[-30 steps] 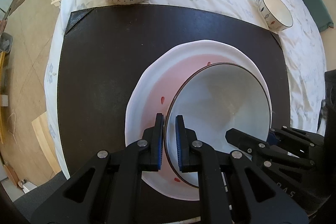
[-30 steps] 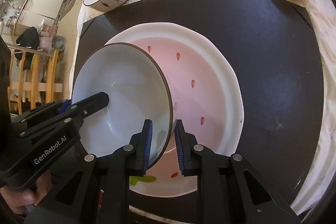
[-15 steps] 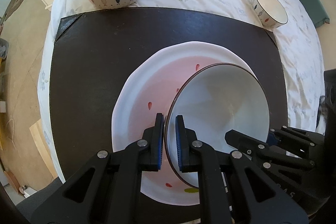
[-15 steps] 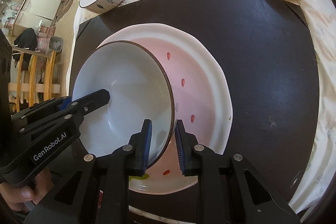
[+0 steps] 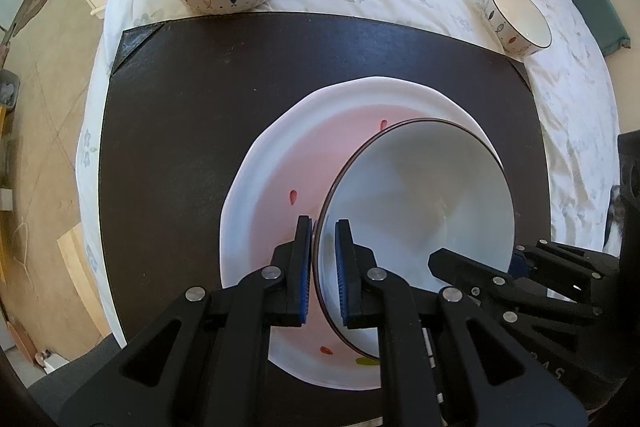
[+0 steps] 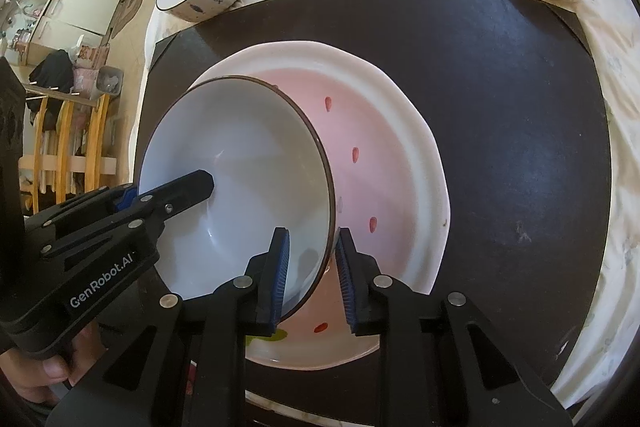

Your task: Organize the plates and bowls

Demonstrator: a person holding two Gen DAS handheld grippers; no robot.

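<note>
White bowl (image 5: 420,203), over the plate (image 5: 276,163), pinched by left hand-held gripper (image 5: 323,267); right hand-held gripper (image 6: 310,269) slack.

White "GenRobot.AI" lettering on the black body of the left gripper (image 6: 174,193), right wrist view.
</note>
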